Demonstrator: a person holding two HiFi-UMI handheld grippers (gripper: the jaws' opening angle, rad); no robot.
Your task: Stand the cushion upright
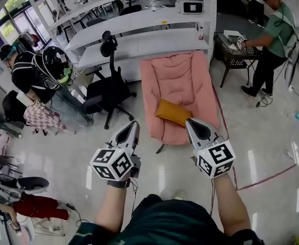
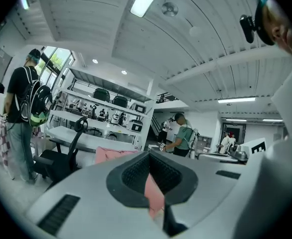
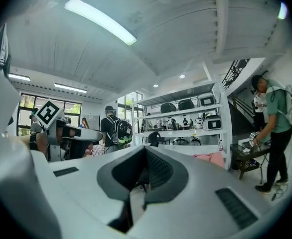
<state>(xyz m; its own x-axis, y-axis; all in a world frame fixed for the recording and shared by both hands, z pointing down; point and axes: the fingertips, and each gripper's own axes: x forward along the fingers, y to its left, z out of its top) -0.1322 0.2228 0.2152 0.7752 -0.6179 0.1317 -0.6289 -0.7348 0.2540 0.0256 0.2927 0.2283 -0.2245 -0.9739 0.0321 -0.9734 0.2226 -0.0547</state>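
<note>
I am looking down on a pale, glossy floor in an open workroom, with long white shelving running along the far side. A pink lounge chair is lying stretched out on the floor in the middle, its far end reaching toward the shelving. Left of it a black office chair is standing. At the far left a person with a backpack is standing, and at the far right a person in a green top is leaning over a small dark table. A thin red line is running across the floor at the near right.

The orange cushion is lying down on the near end of the pink lounge chair, slanted, its right end closer to me.

I am holding both tools near me, pointing toward the lounge chair. The left hand-held gripper is keeping its jaws pressed together with nothing in them, to the near left of the cushion. The right hand-held gripper is likewise pressed together and empty, its tip showing just beside the cushion's right end.
</note>
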